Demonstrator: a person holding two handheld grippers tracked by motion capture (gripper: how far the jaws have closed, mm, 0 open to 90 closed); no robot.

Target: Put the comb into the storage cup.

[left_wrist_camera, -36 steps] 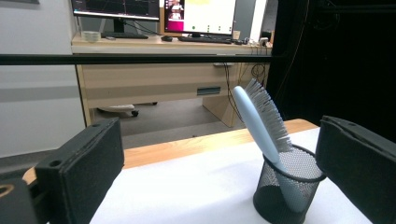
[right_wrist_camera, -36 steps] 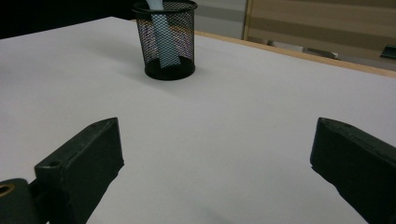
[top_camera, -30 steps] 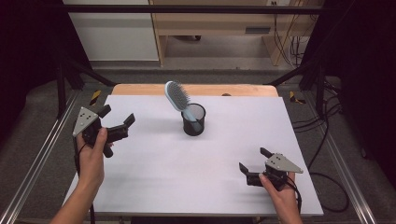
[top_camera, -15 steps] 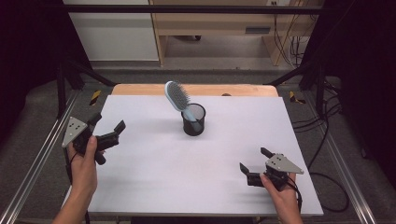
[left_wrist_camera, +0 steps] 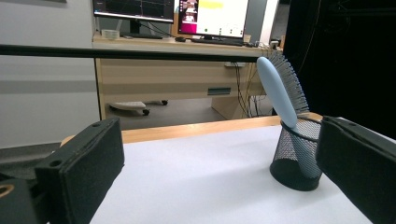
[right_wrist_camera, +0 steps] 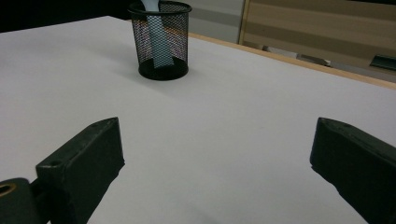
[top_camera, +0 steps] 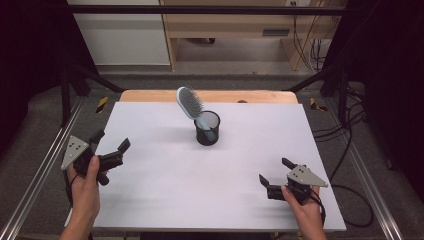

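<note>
1. Since a second ago, the left gripper (top_camera: 111, 150) has drawn back toward the table's left edge and nearer the person, away from the cup; the right gripper (top_camera: 274, 179) has kept its place near the front right corner.
2. White table (top_camera: 150, 200): bare but for one cup, which suggests the work is done or paused.
3. Black mesh pen cup (top_camera: 207, 129) stands upright at centre back, well apart from both grippers.
4. Pale blue hairbrush (top_camera: 190, 104) stands handle-down in the cup, its head leaning over the rim toward the left.
5. Both grippers have jaws spread wide, holding nothing, likely resting.
</note>
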